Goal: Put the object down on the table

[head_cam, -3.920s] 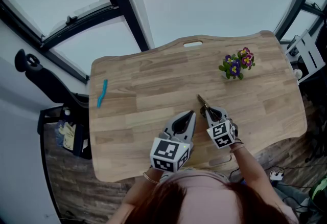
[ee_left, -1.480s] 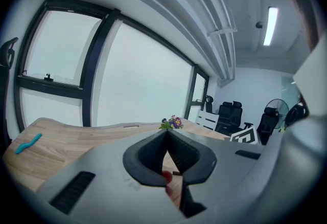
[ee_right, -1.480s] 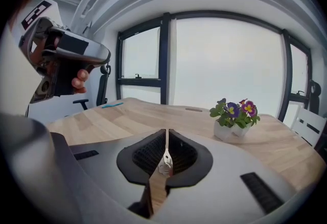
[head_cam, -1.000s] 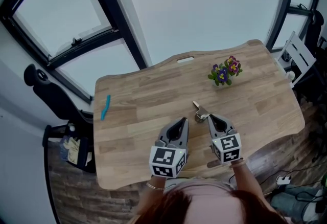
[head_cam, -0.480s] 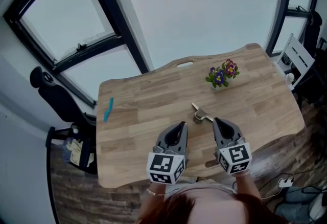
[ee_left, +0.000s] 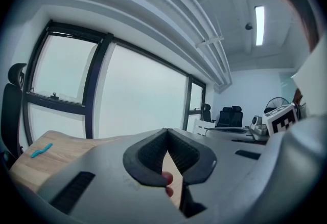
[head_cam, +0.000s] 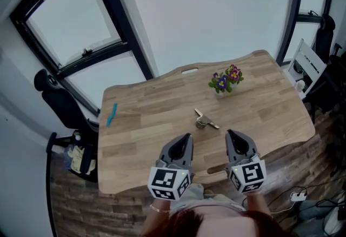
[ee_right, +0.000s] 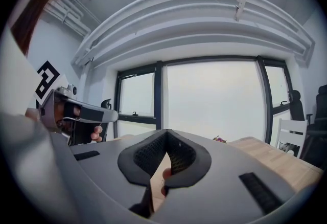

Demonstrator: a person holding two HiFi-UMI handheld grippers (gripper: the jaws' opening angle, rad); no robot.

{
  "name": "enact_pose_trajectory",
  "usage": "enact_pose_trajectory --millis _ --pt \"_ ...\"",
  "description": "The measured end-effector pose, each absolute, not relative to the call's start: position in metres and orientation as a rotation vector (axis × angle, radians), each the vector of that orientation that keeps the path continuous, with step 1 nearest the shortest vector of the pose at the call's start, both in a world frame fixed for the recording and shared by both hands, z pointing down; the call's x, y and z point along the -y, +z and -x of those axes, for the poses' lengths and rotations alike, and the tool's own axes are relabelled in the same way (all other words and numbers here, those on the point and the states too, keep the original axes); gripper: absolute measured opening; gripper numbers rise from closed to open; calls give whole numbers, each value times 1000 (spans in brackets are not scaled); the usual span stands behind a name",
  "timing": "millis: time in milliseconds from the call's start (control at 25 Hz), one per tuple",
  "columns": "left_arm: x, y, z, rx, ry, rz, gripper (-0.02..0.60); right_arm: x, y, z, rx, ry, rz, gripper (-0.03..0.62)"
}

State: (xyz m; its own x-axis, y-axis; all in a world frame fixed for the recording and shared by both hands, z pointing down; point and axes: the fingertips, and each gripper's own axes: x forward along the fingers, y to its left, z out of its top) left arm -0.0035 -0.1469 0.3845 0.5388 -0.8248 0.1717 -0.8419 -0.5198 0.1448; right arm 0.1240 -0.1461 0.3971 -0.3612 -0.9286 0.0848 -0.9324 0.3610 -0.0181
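A small metal object with a thin handle lies flat on the wooden table, near its middle, touched by nothing. My left gripper and right gripper hover side by side near the table's front edge, well short of the object. Both are shut with nothing between the tips. In the left gripper view the left gripper has its jaws meeting at the tip; the right gripper looks the same in its own view. Neither gripper view shows the object.
A pot of purple and yellow flowers stands at the table's far right. A blue strip lies at the left edge. A black office chair sits left of the table, a white chair to the right, and windows behind.
Both grippers have drawn back toward the front edge and lifted, away from the metal object, which stays on the table. Earlier still, the right gripper was at the object.
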Motion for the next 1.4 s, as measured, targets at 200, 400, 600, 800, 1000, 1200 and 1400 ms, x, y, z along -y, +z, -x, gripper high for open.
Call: enact_pose_trajectory --millis 200,400,600,800,1000,1200,1400 --pt "125 381 -8 1433 113 -2555 0 123 390 -140 2556 79 -1749 0" --pt "105 379 -13 1470 122 -2526 0 103 379 -147 2592 47 -1750 0" --pt "95 373 -17 1478 127 -2532 0 93 368 -146 2600 4 -1752 0" --pt "96 364 -12 1461 103 -2557 0 96 363 -138 2610 -13 -1760 0" --pt "101 355 0 1422 77 -2566 0 105 357 -124 2596 -16 -1766 0" --pt "107 350 18 1406 109 -2596 0 115 348 -107 2568 -13 -1802 0" --pt "118 348 39 1410 120 -2602 0 121 346 -93 2549 -4 -1817 0"
